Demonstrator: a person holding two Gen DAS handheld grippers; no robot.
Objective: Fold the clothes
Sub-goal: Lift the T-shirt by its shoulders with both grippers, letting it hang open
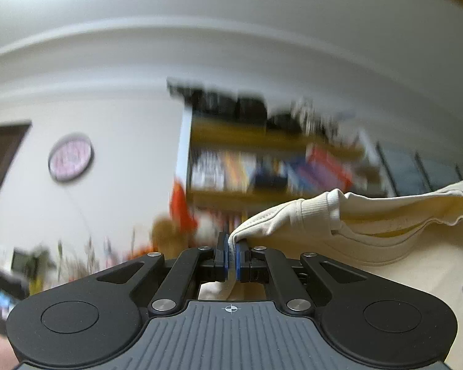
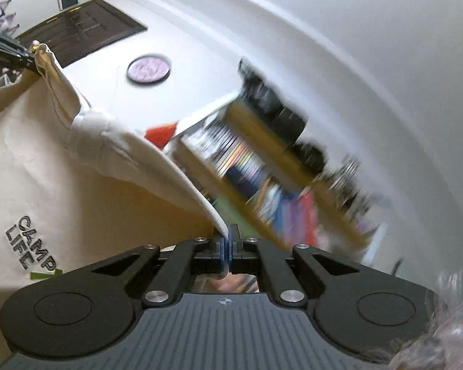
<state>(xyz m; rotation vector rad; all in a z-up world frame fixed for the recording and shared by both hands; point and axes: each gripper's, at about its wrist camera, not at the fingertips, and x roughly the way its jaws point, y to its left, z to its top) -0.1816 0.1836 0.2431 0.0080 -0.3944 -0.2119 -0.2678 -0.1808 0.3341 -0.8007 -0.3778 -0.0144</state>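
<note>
Left wrist view: the left gripper (image 1: 231, 259) is clamped on a shoulder edge of the cream T-shirt (image 1: 370, 234), cloth pinched between the blue fingers (image 1: 223, 256). The ribbed collar (image 1: 333, 206) is seen stretched off to the right, well up against the blurred bookshelf (image 1: 262, 166) and wall clock (image 1: 71, 157); no bench is seen.

Right wrist view: the right gripper (image 2: 227, 251) is closed on the other shoulder edge of the shirt, the "CAMP LIFE" print (image 2: 32, 243) hanging below left. The left gripper is seen far left at the shirt's other corner.

Step judged: garment held aloft, spread by both shoulders. Whether for laying out or mid-fold cannot be told. Next, both grips would need keeping taut and level.
</note>
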